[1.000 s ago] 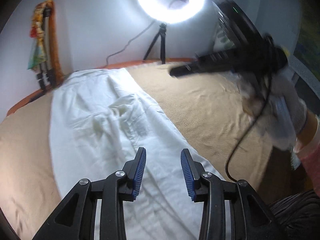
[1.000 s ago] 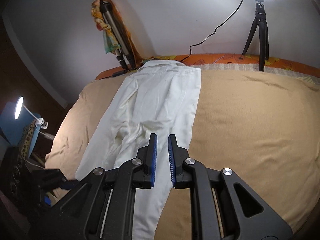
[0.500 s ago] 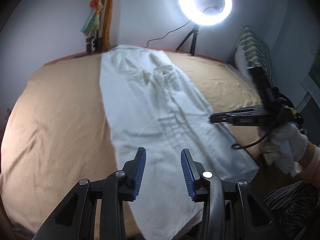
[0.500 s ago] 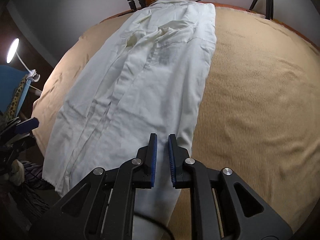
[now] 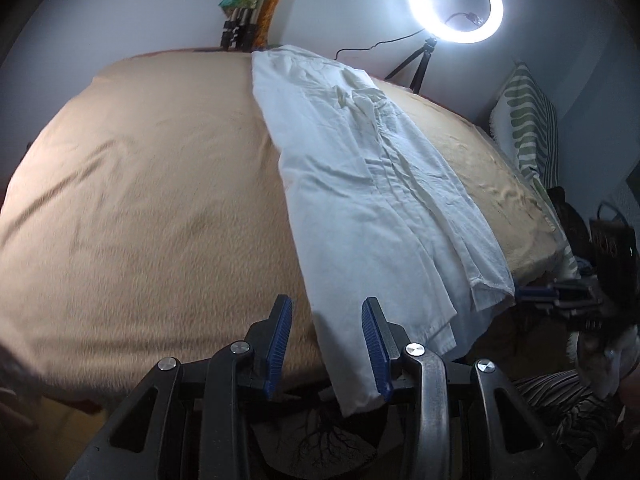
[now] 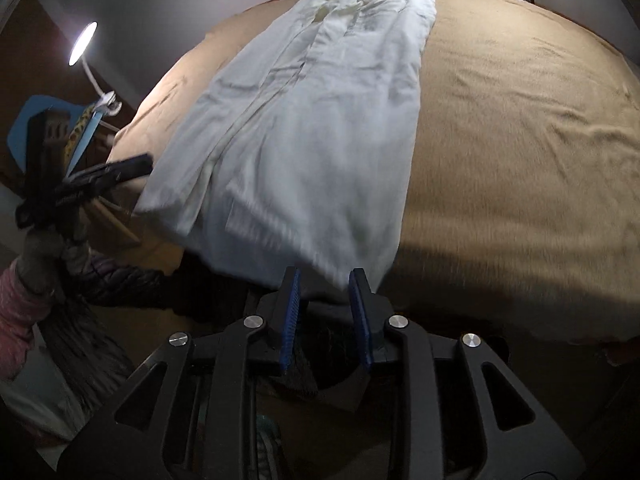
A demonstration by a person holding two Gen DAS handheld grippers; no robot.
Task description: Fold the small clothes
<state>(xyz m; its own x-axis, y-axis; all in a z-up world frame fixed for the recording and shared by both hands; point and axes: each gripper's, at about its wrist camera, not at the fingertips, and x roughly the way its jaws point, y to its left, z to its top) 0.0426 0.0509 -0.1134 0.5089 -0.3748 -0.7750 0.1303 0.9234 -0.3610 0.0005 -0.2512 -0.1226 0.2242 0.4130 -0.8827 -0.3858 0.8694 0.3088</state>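
Note:
A long white garment (image 5: 372, 184) lies lengthwise on a tan bed (image 5: 160, 208), its near hem hanging over the bed's front edge. My left gripper (image 5: 326, 308) is open and empty, pulled back off the bed, with the hem's left corner between its fingers' line. In the right wrist view the garment (image 6: 320, 120) fills the middle of the bed (image 6: 520, 140). My right gripper (image 6: 325, 280) is open and empty just below the hem's right corner. Each gripper shows in the other's view: right (image 5: 556, 294), left (image 6: 104, 176).
A lit ring light (image 5: 456, 0) on a tripod stands behind the bed. A striped pillow (image 5: 528, 120) leans at the right. A folded tripod with cloth (image 5: 244, 12) leans on the back wall. A small lamp (image 6: 82, 44) and blue chair (image 6: 40, 120) stand left.
Both grippers have pulled back toward the bed's front edge, below the hem. The right gripper has opened from nearly shut. The left stays open.

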